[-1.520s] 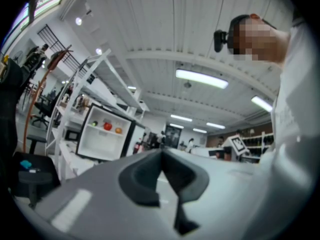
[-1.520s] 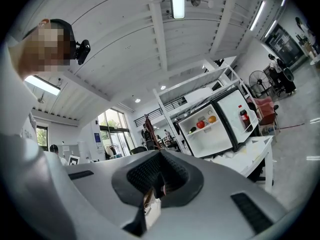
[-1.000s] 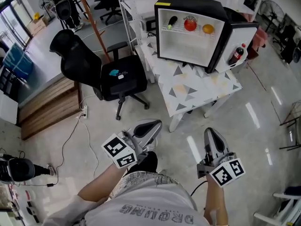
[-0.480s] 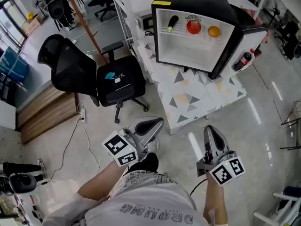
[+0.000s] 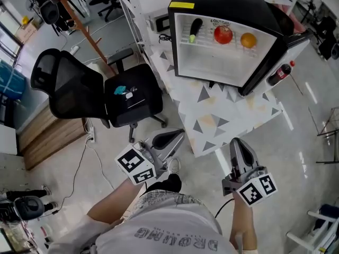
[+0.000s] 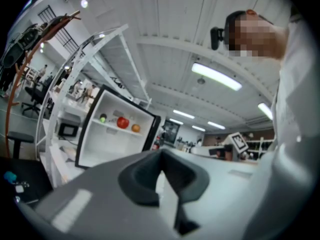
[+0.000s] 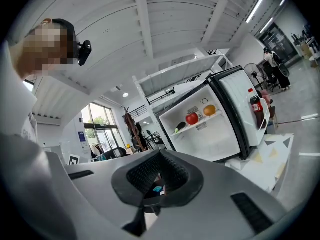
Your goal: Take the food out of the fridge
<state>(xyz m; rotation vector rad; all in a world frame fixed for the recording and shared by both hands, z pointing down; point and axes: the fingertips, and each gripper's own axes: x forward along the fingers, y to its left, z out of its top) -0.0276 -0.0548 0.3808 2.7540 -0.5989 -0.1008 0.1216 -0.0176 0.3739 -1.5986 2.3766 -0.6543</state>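
Note:
A black mini fridge (image 5: 222, 9) stands open on a table. Its upper shelf carries a dark eggplant (image 5: 195, 29), a red tomato (image 5: 223, 34) and an orange (image 5: 248, 39). A cola bottle (image 5: 279, 74) sits in the open door on the right. My left gripper (image 5: 174, 138) and my right gripper (image 5: 236, 146) are held level over the floor, short of the table and well apart from the fridge. Both are shut with nothing in them. The left gripper view shows the tomato (image 6: 122, 122) beyond its jaws. The right gripper view shows the tomato (image 7: 192, 118) and the orange (image 7: 209, 110).
The table (image 5: 228, 118) has a cloth with a triangle pattern, and its near corner lies between my grippers. A black office chair (image 5: 95, 91) with a small teal thing on its seat stands to the left. A cable trails over the floor (image 5: 79, 152) beside a wooden platform.
Both grippers and the person have come closer to the table. The fridge now looks larger and nearer in the head view. Both jaws have stayed shut.

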